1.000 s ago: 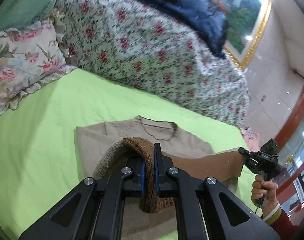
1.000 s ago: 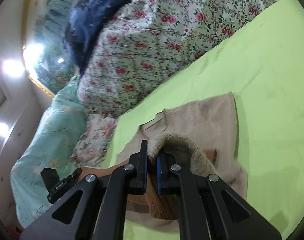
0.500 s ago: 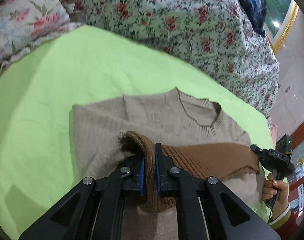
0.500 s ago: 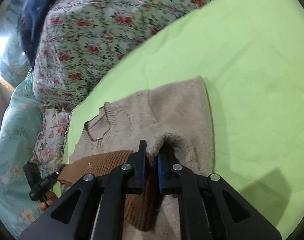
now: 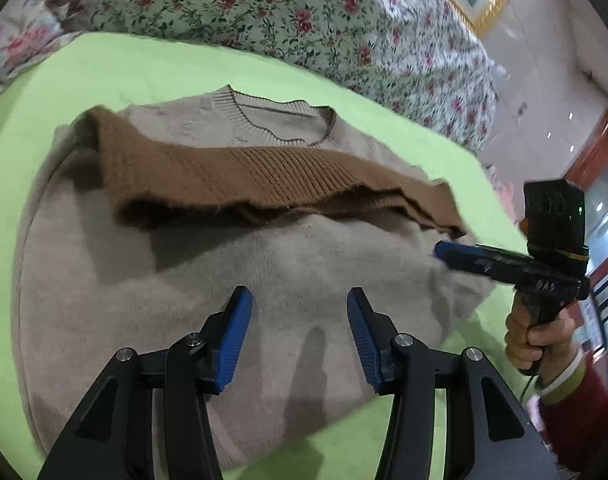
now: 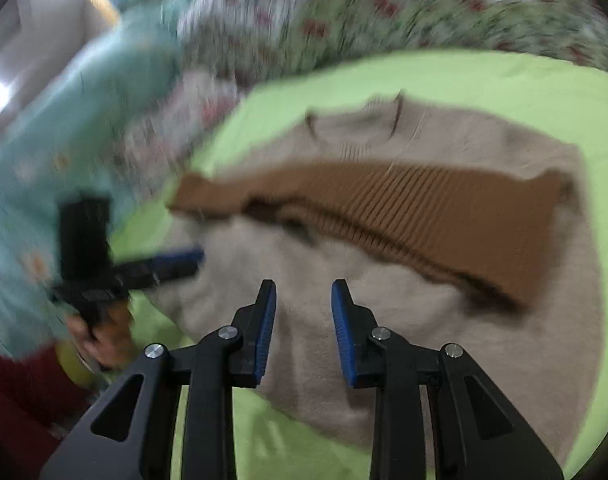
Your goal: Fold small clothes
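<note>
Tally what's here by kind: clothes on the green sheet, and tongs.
Sweaters: 1, the beige sweater with its brown hem band folded up
Tongs: 2, left tongs and right tongs, both open
Total: 3

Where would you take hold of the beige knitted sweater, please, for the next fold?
Probably at the folded near edge of the beige knitted sweater, one corner per gripper, coming low from the near side. The brown ribbed hem already lies across the chest below the collar, so that near fold is the free, thick edge. The left gripper and right gripper have just been opening, with nothing between them.
</note>
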Demonstrator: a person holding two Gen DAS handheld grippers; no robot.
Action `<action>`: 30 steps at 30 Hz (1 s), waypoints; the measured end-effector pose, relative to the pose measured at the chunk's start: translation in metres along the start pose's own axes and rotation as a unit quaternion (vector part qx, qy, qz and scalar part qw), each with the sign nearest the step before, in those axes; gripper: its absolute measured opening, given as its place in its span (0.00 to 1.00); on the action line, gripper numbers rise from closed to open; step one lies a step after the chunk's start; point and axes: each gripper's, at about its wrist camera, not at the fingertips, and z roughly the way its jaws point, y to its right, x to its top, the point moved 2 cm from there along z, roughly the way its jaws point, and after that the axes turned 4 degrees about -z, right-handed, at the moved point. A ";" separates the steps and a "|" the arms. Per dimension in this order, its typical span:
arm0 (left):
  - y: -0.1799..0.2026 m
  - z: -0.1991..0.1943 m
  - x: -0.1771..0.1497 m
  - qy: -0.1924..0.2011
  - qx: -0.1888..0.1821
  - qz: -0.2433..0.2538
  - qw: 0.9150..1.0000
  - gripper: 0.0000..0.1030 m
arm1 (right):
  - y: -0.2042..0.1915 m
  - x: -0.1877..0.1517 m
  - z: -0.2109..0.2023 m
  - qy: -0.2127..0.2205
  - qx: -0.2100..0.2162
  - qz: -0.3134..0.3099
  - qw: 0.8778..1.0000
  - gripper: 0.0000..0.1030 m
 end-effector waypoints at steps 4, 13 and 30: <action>-0.018 0.008 0.028 0.001 0.030 -0.004 1.000 0.48 | 0.030 0.015 0.020 -0.022 -0.072 0.006 0.997 0.28; -0.099 -0.003 0.100 0.066 0.127 -0.128 0.981 0.49 | 0.140 0.057 -0.022 0.085 -0.199 0.176 0.960 0.28; -0.043 -0.079 -0.044 0.078 0.046 -0.152 0.984 0.60 | 0.046 -0.045 -0.062 0.115 -0.142 0.192 0.964 0.44</action>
